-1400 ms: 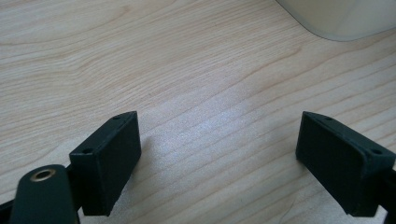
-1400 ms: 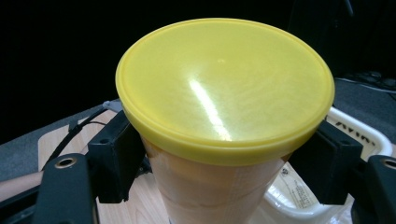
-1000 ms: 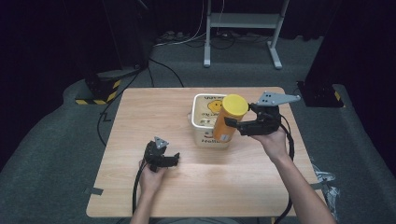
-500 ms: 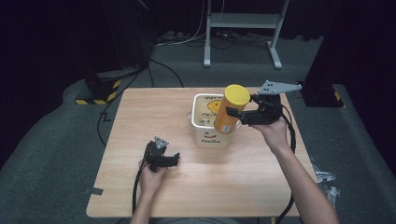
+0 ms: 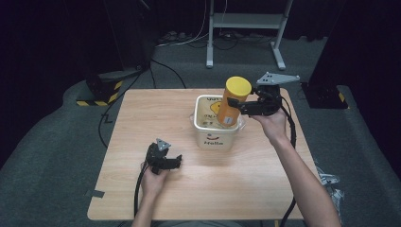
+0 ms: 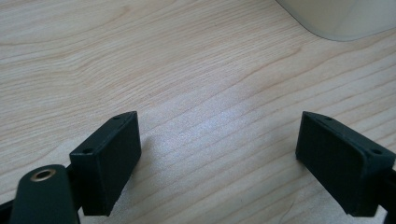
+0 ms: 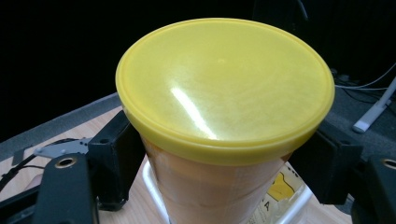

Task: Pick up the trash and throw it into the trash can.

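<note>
Overhead, wooden table (image 5: 142, 118) on grey carpet (image 5: 52, 156); right tool (image 5: 241, 106) clamps canister (image 5: 231, 101), left tool (image 5: 172, 163) apart.

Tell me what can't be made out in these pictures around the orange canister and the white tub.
- Inside of the white tub: high view, hidden by the orange canister and the tub's own walls.
- Canister's lower end: right gripper view, cut off by the bottom edge; high view, below the rim.
- Canister label: too small, blurred.
- Tub in left gripper view: cut off by the top edge.
- Right claw pads: behind the yellow lid.

Canister (image 7: 219, 186) base — cut off below
</note>
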Tool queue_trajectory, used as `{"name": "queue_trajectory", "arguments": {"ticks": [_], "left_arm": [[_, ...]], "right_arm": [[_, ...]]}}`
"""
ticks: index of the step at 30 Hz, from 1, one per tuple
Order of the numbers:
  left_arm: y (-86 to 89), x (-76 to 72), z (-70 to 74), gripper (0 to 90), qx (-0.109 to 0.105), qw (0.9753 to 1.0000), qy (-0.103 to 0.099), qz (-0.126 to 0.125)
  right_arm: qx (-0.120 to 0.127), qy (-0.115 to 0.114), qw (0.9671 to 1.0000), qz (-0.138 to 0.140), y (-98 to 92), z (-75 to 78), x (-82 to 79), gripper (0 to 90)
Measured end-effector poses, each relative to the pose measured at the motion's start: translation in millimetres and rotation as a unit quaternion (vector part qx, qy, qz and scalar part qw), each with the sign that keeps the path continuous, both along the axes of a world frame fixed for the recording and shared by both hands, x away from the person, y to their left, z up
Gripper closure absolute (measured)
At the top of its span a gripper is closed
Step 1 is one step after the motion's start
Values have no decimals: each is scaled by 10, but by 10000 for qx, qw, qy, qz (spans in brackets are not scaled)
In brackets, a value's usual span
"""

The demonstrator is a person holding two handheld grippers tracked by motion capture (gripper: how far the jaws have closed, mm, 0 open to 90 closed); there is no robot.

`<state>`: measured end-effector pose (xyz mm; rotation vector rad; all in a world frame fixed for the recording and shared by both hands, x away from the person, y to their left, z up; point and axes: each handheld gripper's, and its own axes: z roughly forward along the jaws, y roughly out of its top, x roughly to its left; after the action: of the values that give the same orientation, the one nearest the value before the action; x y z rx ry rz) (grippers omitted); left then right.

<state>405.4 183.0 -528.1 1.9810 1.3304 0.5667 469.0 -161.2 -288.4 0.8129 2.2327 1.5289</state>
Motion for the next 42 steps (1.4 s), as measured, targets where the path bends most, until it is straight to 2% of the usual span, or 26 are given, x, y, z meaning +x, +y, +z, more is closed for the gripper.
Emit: {"name": "queue_trajectory", "arguments": {"ticks": [9, 20, 35, 42], "left_arm": [[-2, 0, -2, 145, -13, 10000, -11, 13], [1, 0, 0, 145, 8, 10000, 0, -2], [1, 0, 0, 146, 9, 10000, -3, -5], [1, 0, 0, 146, 11, 10000, -6, -7]], "right_arm": [[-68, -22, 9998, -202, 56, -18, 124, 238], [-261, -18, 9993, -272, 194, -92, 272, 238], [-448, 287, 9977, -418, 301, -347, 458, 238], [-657, 327, 9966, -383, 411, -485, 508, 238]]}}
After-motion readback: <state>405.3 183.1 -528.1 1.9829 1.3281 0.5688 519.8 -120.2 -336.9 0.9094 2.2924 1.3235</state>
